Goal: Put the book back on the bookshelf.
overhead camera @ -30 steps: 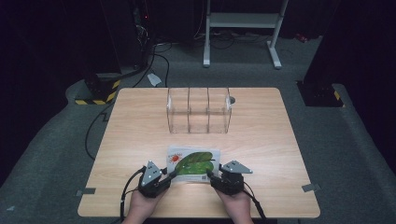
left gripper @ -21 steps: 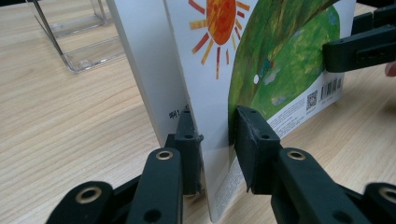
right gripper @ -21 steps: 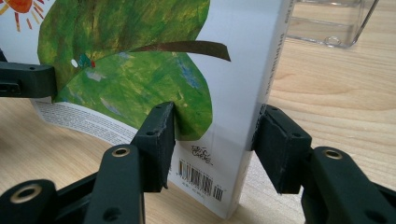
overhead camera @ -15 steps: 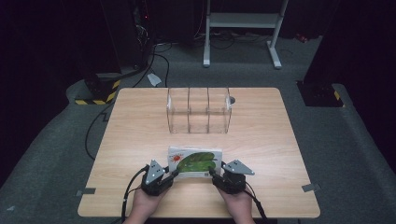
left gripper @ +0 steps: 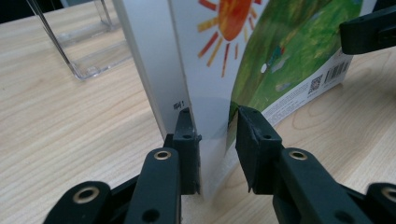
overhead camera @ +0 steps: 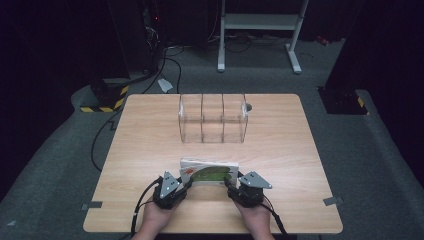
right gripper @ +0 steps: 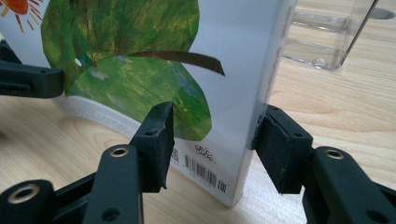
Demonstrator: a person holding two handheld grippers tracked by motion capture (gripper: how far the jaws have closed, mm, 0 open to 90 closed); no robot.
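Observation:
A picture book [overhead camera: 209, 172] with a green leaf and an orange sun on its white cover stands tilted on its long edge near the table's front. My left gripper [overhead camera: 186, 184] is shut on its left lower corner, and my right gripper [overhead camera: 231, 184] is shut on its right lower corner. In the left gripper view the jaws of the left gripper [left gripper: 212, 126] clamp the book [left gripper: 280, 56] at cover and back. In the right gripper view the right gripper [right gripper: 212, 130] straddles the barcode corner of the book [right gripper: 140, 60].
A clear acrylic organizer [overhead camera: 212, 119] with three upright compartments stands mid-table behind the book, also seen as the organizer [left gripper: 84, 42] and the organizer [right gripper: 327, 42]. Bare wooden table [overhead camera: 280, 150] lies on both sides. Cables and a metal stand are on the floor beyond.
The book has tipped up from lying nearly flat to standing more on its edge. Both grippers stayed on its corners.

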